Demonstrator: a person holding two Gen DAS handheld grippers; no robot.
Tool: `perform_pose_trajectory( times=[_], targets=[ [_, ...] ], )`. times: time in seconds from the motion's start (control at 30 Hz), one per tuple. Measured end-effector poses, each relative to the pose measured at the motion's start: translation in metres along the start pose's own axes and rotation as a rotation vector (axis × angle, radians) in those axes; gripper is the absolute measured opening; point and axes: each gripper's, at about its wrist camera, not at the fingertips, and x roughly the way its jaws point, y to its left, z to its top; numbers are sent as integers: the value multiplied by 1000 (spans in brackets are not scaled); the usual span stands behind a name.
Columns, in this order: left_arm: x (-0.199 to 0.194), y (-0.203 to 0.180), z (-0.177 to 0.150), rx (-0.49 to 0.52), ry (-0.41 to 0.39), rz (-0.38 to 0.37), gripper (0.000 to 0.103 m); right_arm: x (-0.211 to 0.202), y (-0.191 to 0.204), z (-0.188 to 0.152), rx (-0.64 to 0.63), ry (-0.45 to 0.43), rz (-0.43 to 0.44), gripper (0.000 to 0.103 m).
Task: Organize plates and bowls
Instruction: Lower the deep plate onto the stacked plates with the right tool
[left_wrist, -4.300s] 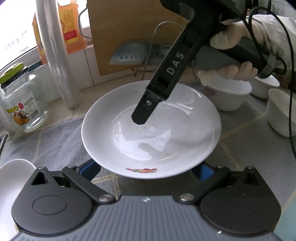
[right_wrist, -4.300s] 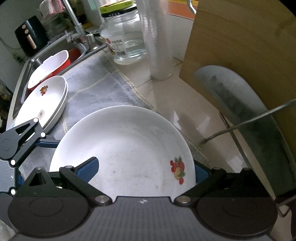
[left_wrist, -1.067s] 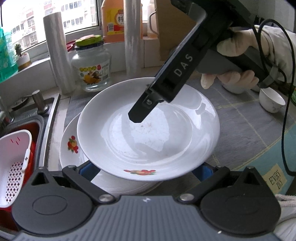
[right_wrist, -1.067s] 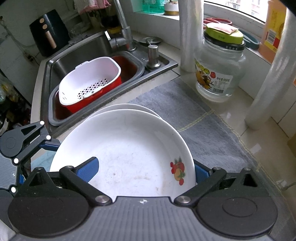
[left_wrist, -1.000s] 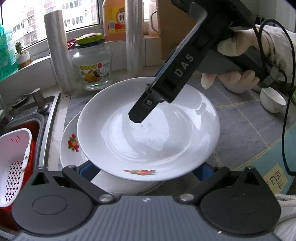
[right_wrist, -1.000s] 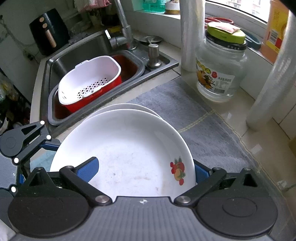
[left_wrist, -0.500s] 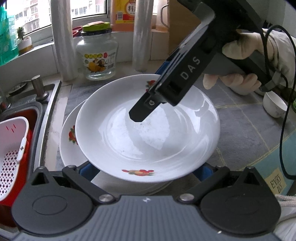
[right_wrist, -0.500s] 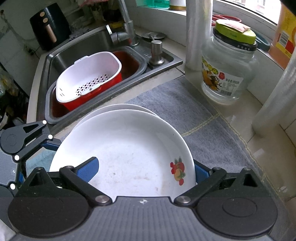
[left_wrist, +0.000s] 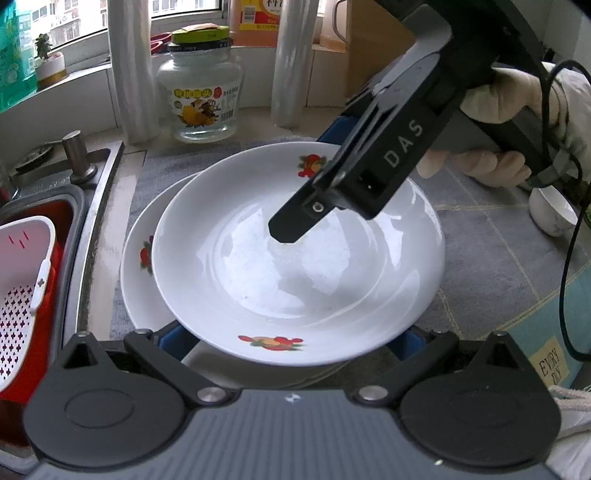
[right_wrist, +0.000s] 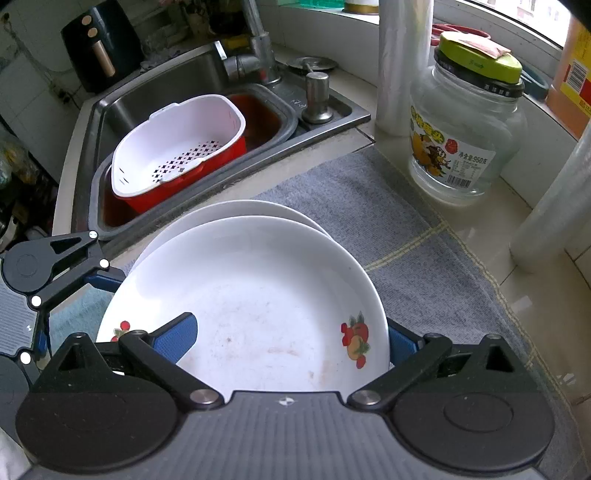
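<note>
A white plate with fruit prints (left_wrist: 295, 266) is held between both grippers, just above a stack of like plates (left_wrist: 138, 258) on the grey mat. My left gripper (left_wrist: 291, 341) has its blue fingers spread wide on either side of the plate's near rim. My right gripper (right_wrist: 291, 341) does the same from the opposite side; its body (left_wrist: 388, 158) reaches over the plate in the left wrist view. In the right wrist view the held plate (right_wrist: 258, 302) covers most of the stack (right_wrist: 236, 210).
A sink (right_wrist: 155, 99) holding a white strainer in a red basin (right_wrist: 177, 147) lies left of the stack. A glass jar (left_wrist: 201, 99), plastic rolls (left_wrist: 133, 66) and an oil bottle (left_wrist: 255, 22) stand behind. A small white cup (left_wrist: 552, 214) sits at right.
Both grippers carried the plate from the cutting-board area left to the sink side. Over the last second it has come lower and more squarely over the stacked plates.
</note>
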Motion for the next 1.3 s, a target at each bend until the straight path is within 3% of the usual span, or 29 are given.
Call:
perform_pose_trajectory(
  times=[0.4,1.3],
  targets=[
    [8,5,6,-9,63,-2,102,1,1,1,0,5,-9,103],
    [21,6,22,95,244,-6,102,-11,6,-9,-7,-29,-54,103]
  ],
)
